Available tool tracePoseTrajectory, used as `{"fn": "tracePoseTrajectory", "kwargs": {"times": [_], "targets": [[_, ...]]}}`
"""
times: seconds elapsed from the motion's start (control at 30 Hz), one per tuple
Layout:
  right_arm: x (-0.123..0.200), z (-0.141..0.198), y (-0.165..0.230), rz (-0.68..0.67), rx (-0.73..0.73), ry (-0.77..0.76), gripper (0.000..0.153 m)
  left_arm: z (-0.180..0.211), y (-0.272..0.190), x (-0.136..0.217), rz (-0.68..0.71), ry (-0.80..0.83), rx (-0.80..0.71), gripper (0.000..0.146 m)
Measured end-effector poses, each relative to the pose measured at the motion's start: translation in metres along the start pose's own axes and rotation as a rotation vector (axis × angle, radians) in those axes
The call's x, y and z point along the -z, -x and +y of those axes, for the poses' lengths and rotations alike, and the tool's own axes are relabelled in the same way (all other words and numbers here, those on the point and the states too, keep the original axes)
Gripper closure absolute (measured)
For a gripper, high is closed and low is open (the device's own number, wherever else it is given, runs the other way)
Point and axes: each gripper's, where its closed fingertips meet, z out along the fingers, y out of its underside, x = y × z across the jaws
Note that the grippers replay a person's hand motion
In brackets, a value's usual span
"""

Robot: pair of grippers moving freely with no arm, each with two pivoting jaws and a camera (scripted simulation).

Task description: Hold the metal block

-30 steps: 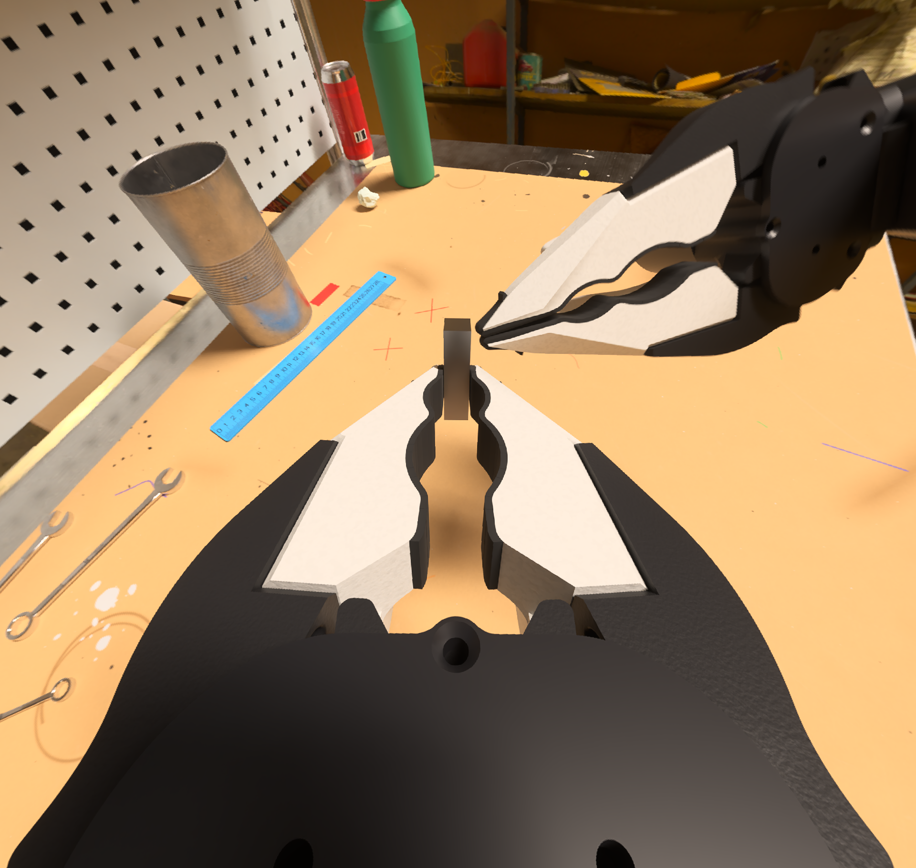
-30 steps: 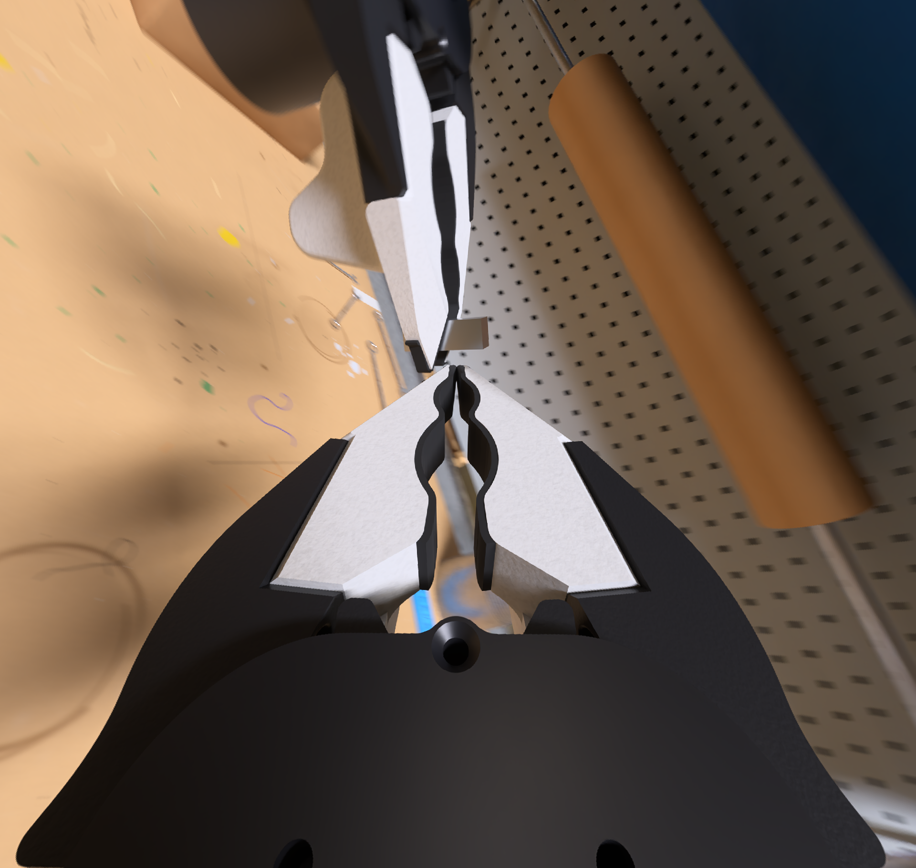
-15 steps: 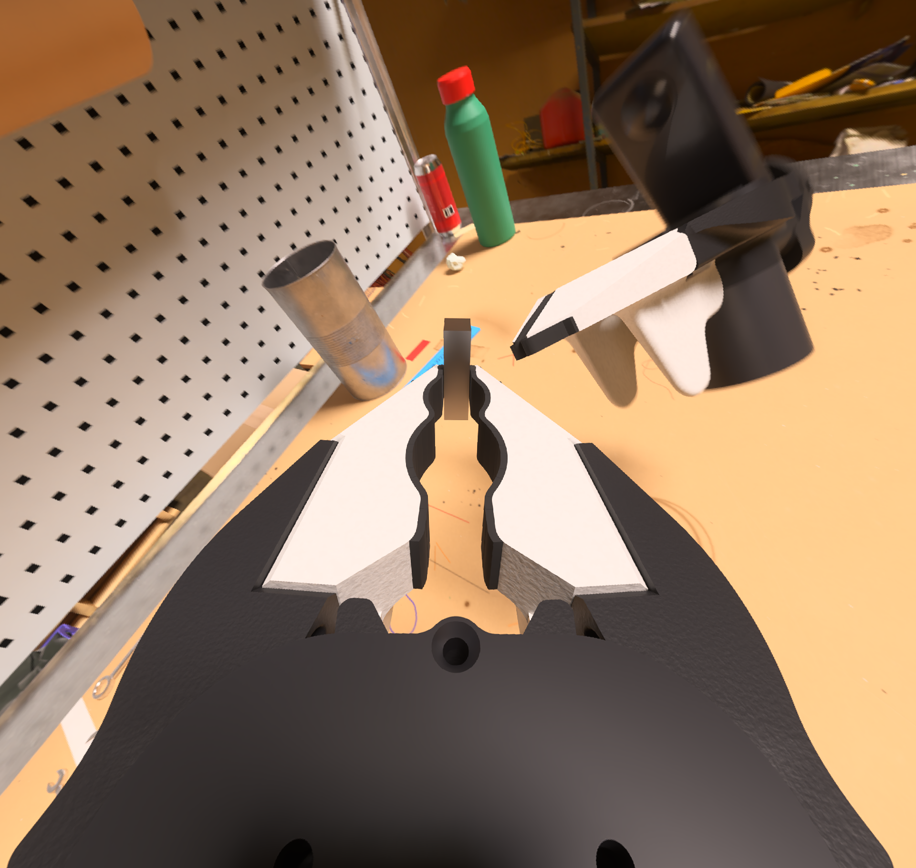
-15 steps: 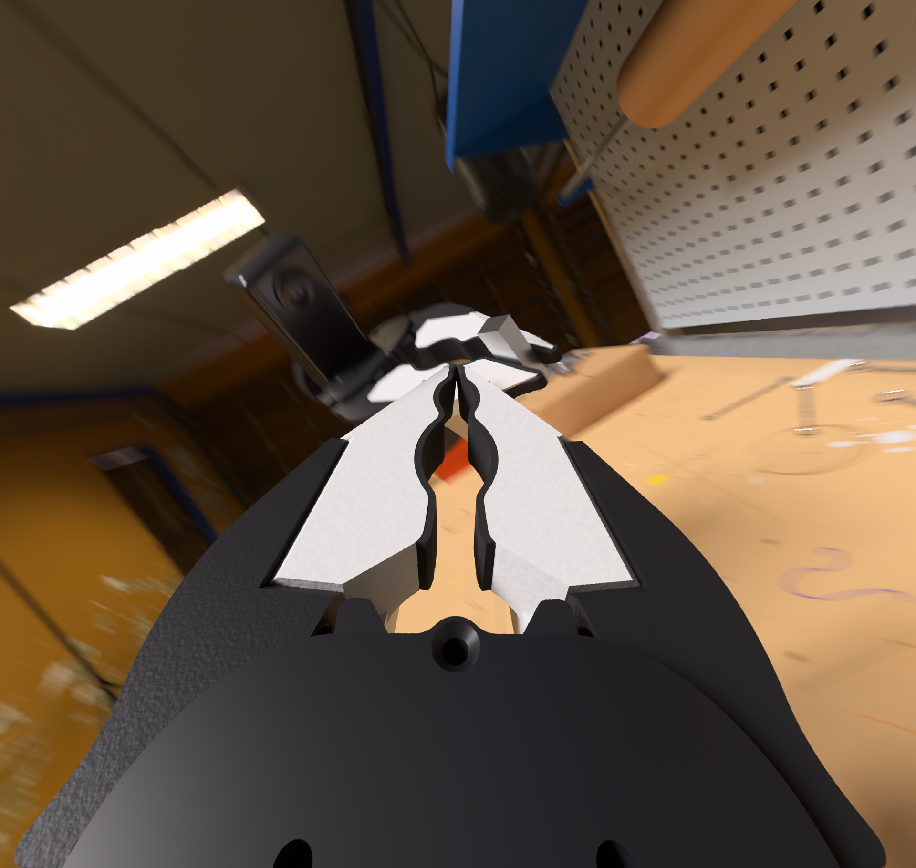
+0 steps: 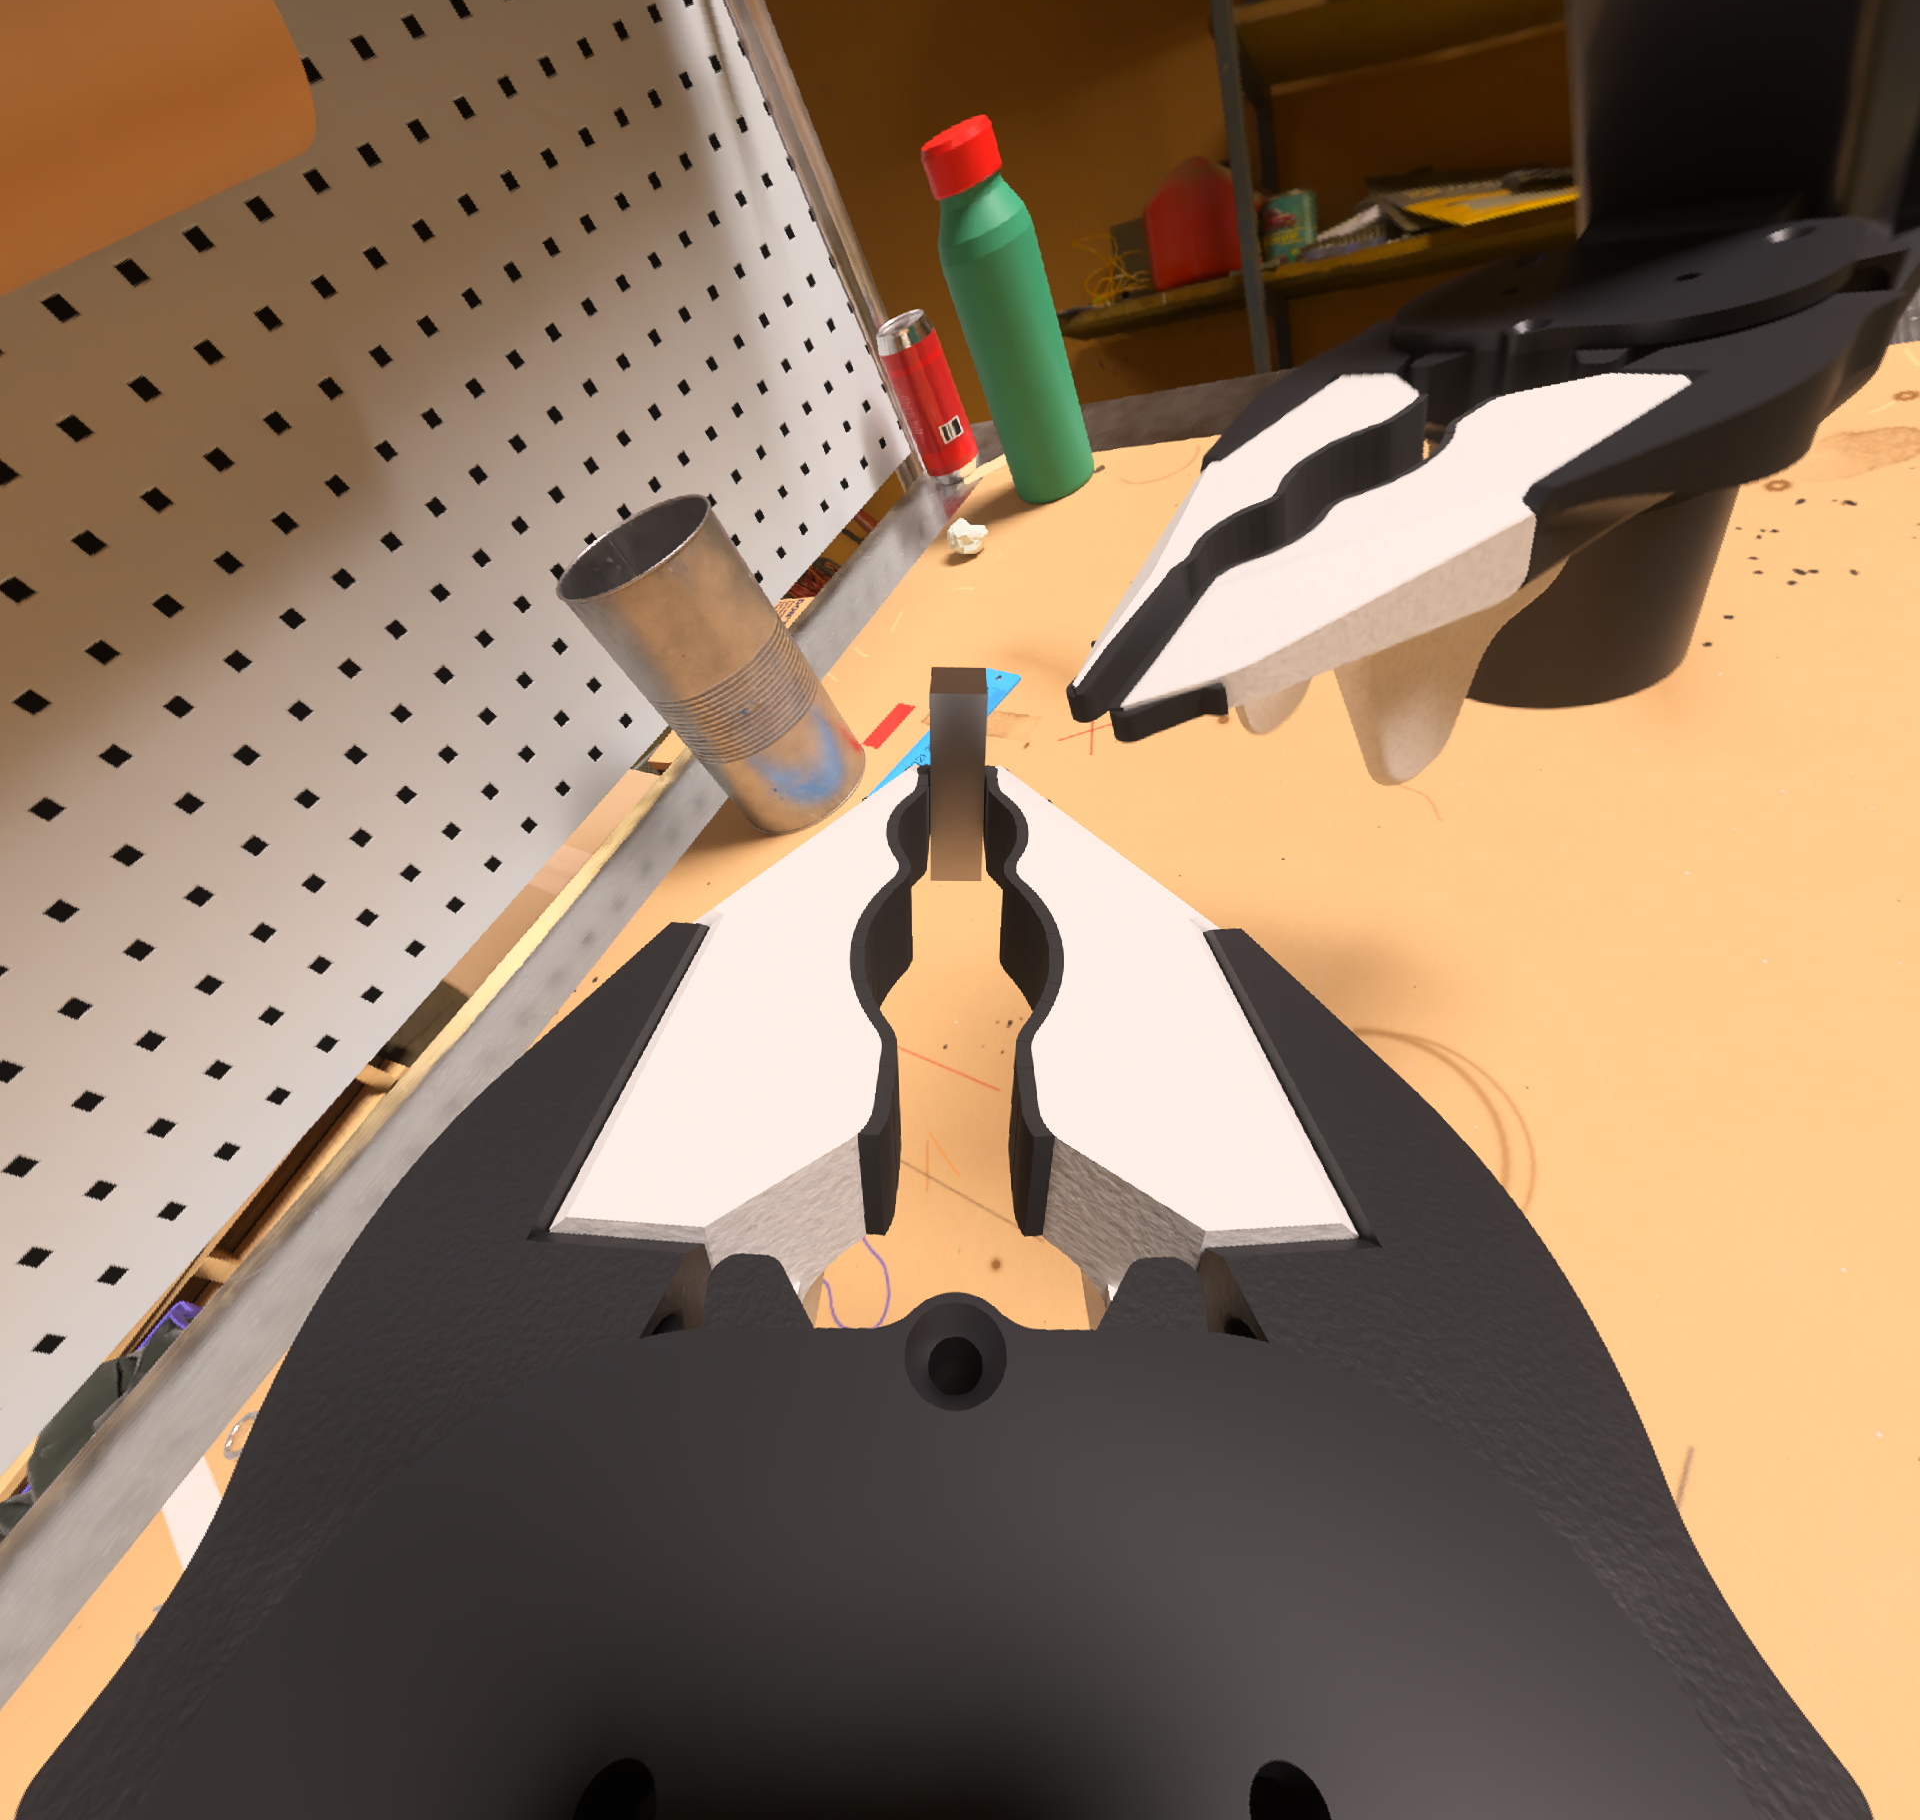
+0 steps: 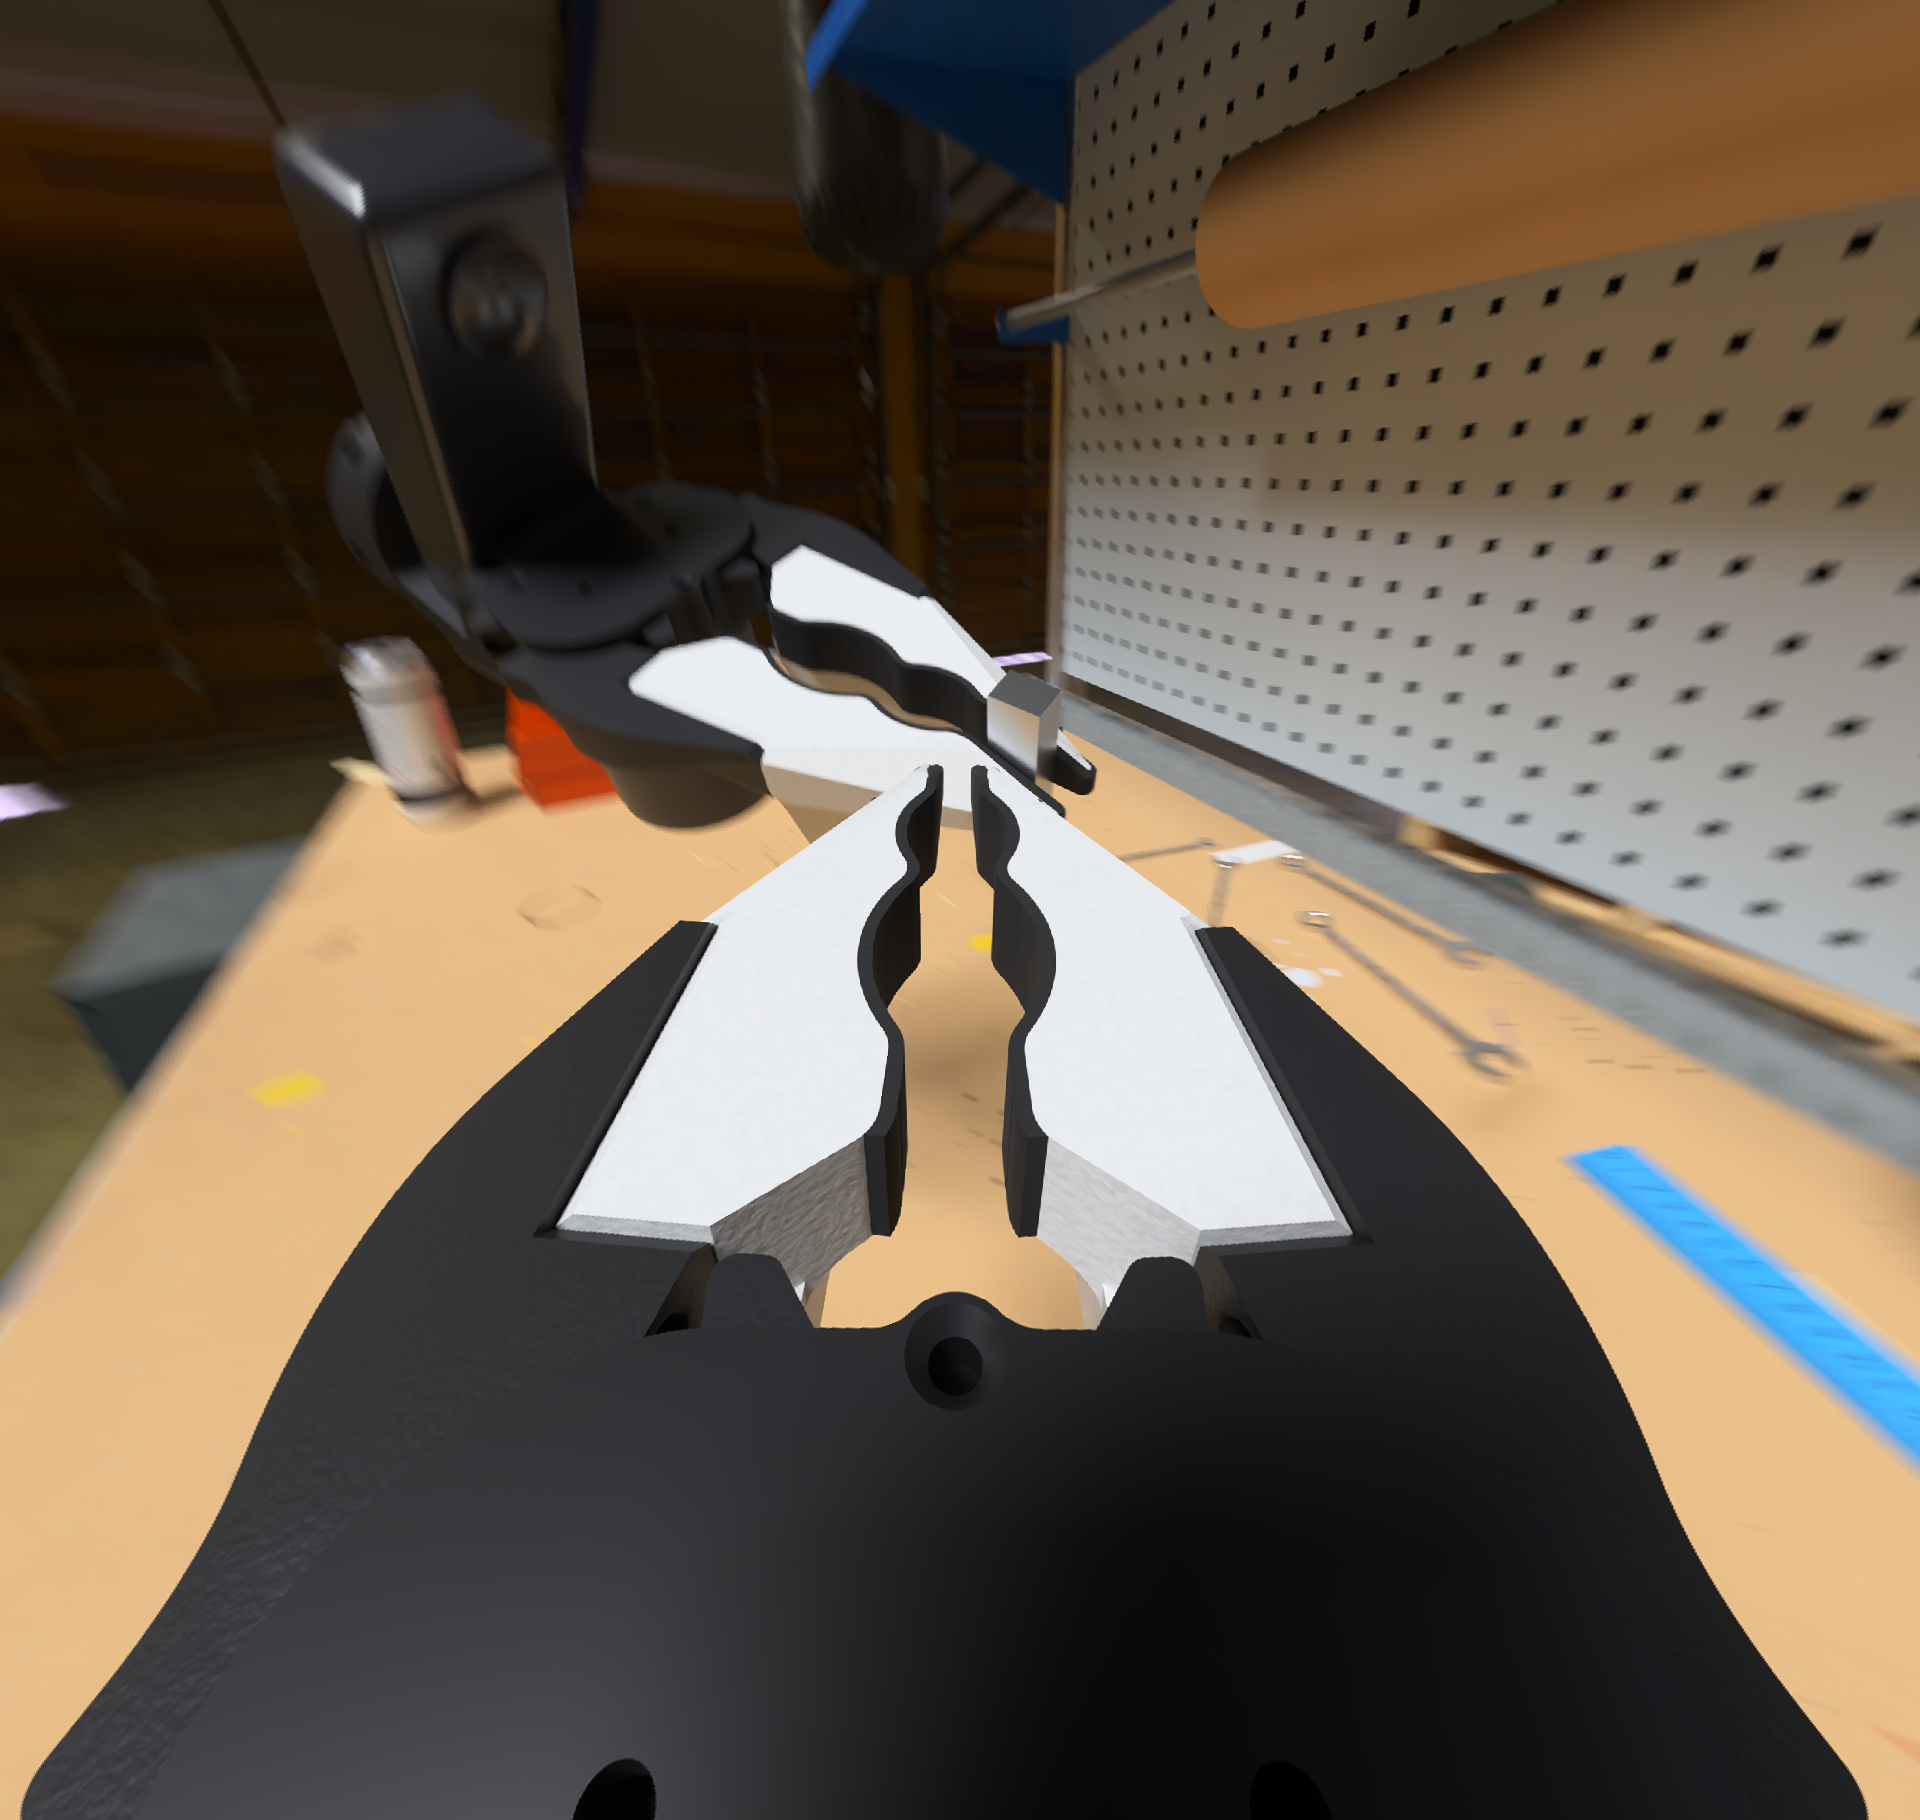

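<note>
- the block sits clamped between the tips of the left gripper, raised clear of the bench; its far end sticks out past the tips.
- left gripper: nearly closed, its pads pressing the block's two flat sides, with only the tips in contact.
- right gripper: tips a narrow slit apart, holding nothing, just beside the block but not touching it.
- handling, as a judgement: a small solid metal bar, stiff and heavy for its size, with smooth faces likely to slip; nothing fragile.
- best hold: the flat opposite sides, set deeper in the pads than now; a tip-only pinch may let it pivot or slide out.
- writing: the red can bears a small label and the blue ruler has printed marks; the green bottle and steel cup look plain.
</note>
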Motion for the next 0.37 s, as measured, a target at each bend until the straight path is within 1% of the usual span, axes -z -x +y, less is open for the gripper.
{"fn": "tracePoseTrajectory", "kwargs": {"times": [0.17,0.33,0.37], "targets": [[0.0023,0.0075,-0.0047,0.129,0.331,0.112,0.146,0.0001,-0.0037,-0.0010,0.014,0.013,0.001,0.137],[0.0037,0.0098,-0.0058,0.254,0.763,0.205,0.147,0.0011,-0.0059,-0.0013,0.030,0.030,0.005,0.137],[0.0039,0.0097,-0.0051,0.268,0.827,0.215,0.147,0.0017,-0.0063,-0.0014,0.033,0.036,0.005,0.137]]}}
